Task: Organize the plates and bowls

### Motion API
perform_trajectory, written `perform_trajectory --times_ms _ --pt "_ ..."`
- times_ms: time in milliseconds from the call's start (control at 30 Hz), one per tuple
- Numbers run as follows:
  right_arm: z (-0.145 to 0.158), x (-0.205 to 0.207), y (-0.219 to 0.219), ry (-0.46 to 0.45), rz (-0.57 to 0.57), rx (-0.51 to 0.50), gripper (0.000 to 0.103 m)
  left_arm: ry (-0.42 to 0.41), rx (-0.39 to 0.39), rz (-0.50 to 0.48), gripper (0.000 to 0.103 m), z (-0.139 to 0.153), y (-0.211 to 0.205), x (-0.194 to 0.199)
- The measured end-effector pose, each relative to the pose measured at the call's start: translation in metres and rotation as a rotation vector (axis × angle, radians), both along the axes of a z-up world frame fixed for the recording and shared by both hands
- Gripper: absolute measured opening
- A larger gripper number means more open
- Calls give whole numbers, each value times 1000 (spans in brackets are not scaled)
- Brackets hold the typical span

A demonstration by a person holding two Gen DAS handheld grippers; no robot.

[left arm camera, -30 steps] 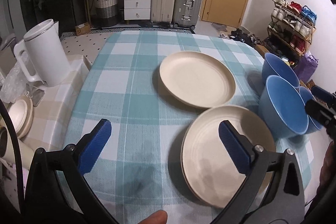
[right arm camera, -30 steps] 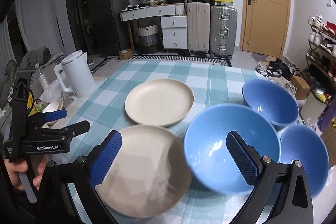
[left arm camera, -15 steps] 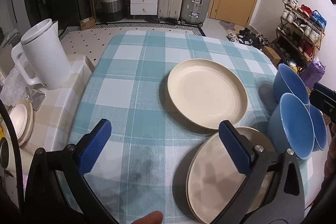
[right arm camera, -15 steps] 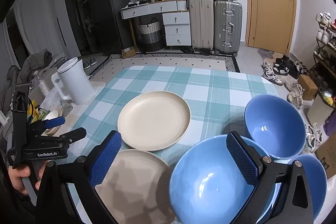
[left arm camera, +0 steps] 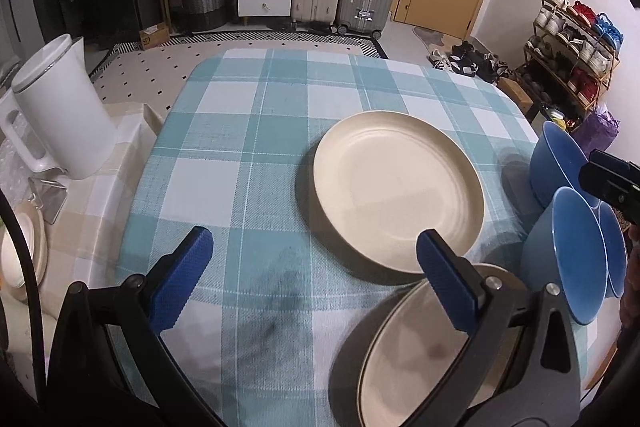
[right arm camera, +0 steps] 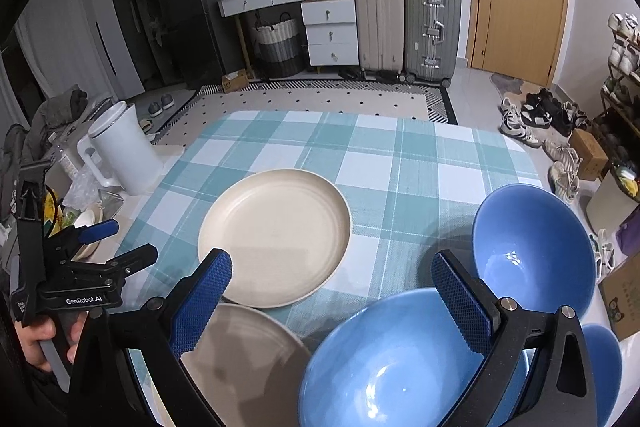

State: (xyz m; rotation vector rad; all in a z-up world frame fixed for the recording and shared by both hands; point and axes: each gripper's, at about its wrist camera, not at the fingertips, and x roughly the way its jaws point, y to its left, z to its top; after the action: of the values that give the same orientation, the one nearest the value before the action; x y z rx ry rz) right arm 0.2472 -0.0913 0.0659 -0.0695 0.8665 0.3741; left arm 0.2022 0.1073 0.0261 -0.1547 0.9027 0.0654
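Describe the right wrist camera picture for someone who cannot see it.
The open right gripper, blue-padded, hovers over a checked tablecloth above a near blue bowl, with two more blue bowls to the right. Two cream plates lie left; beyond them, a hand holds the left gripper.

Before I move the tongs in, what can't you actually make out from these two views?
- Near plate: left view, the tong finger and bottom edge cover part.
- Third blue bowl: right view, mostly behind the tong arm.
- Small dishes beside the white kettle: cut by the lens edge.
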Motion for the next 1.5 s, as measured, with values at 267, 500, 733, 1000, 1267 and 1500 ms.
perform_trajectory --times_ms 267,500,733,1000,1267,1500 --pt "-10 30 6 59 5 -7 102 39 -21 10 102 -17 8 27" --pt "-24 55 14 118 19 -11 101 61 -41 20 102 -30 12 42" --pt "-42 73 21 177 32 -30 95 87 -49 24 101 -42 13 57" --pt "-64 94 21 257 41 -47 79 124 -47 20 94 -57 12 71" --pt "-84 108 26 334 69 -49 66 151 -61 11 83 -69 9 79" --pt "-101 117 32 388 80 -65 52 172 -64 4 72 -78 7 83"
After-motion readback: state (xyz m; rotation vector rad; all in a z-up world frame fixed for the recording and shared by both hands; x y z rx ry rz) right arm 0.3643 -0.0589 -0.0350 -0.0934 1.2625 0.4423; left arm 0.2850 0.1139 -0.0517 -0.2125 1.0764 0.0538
